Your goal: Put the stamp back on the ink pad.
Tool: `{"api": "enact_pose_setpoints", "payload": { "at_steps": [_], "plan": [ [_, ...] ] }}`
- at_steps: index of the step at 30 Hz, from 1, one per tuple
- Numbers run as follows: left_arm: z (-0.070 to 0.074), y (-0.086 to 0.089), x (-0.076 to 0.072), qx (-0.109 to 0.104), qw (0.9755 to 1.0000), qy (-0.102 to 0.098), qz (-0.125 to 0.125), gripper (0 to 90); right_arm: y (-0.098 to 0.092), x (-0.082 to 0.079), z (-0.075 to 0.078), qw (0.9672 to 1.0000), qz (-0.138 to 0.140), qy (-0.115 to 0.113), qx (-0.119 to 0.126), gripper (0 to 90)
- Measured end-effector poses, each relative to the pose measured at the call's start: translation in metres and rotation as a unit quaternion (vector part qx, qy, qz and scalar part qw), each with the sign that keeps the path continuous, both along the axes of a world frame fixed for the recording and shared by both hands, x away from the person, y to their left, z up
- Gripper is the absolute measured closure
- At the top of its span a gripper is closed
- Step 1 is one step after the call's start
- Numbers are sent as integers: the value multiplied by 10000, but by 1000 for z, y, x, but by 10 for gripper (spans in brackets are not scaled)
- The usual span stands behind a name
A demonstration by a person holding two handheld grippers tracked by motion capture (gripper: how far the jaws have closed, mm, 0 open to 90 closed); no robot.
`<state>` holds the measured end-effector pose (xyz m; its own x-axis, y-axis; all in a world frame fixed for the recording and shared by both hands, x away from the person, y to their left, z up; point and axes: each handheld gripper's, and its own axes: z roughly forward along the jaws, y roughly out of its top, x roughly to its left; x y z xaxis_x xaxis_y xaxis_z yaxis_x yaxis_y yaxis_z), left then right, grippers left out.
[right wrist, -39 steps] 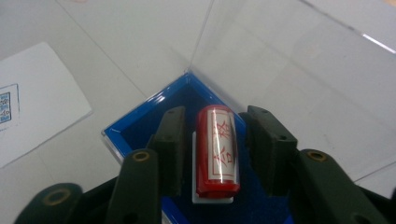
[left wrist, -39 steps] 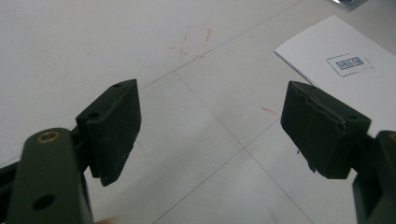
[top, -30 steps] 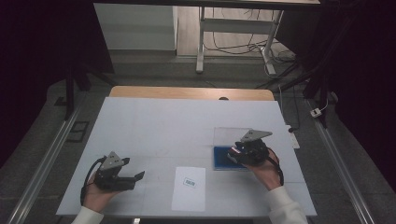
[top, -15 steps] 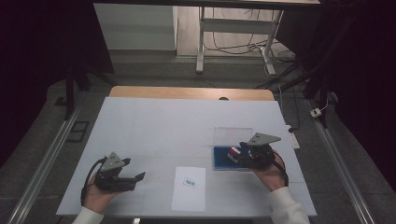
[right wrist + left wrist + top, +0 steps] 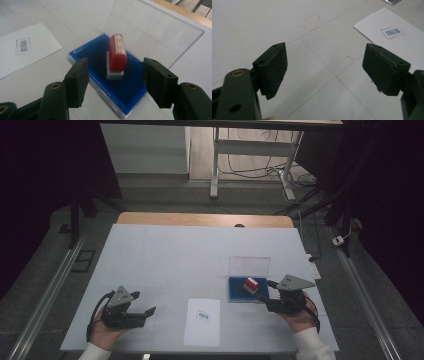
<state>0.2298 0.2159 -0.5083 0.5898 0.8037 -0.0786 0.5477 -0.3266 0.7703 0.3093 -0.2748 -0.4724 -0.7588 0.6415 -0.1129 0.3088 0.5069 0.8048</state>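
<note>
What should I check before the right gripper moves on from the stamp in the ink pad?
1. Right gripper free of the stamp: ok; jaws have just been opening, pads apart from it.
2. Stamp upright on the blue ink pad: ok.
3. Clear lid open behind the pad: ok.
4. Paper flat on the table, already printed: ok.
5. Left gripper open, nothing between the jaws: ok.
6. Stamp face inked: cannot tell.

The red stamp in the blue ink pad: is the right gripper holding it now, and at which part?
No. The right gripper has just been opening; its fingers stand apart from the red stamp, which rests on the blue ink pad.
</note>
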Motion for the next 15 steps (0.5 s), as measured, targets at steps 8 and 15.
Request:
{"api": "enact_pose_setpoints", "payload": {
  "at_steps": [8,15],
  "plan": [
    [-2,-4,-3,13,10000,-15,-65,205,-19,-13,-16,9999,-61,94,24,367],
    [-5,-7,-4,46,9999,11,-106,205,-33,-19,-31,9997,-131,216,4,364]
  ]
}}
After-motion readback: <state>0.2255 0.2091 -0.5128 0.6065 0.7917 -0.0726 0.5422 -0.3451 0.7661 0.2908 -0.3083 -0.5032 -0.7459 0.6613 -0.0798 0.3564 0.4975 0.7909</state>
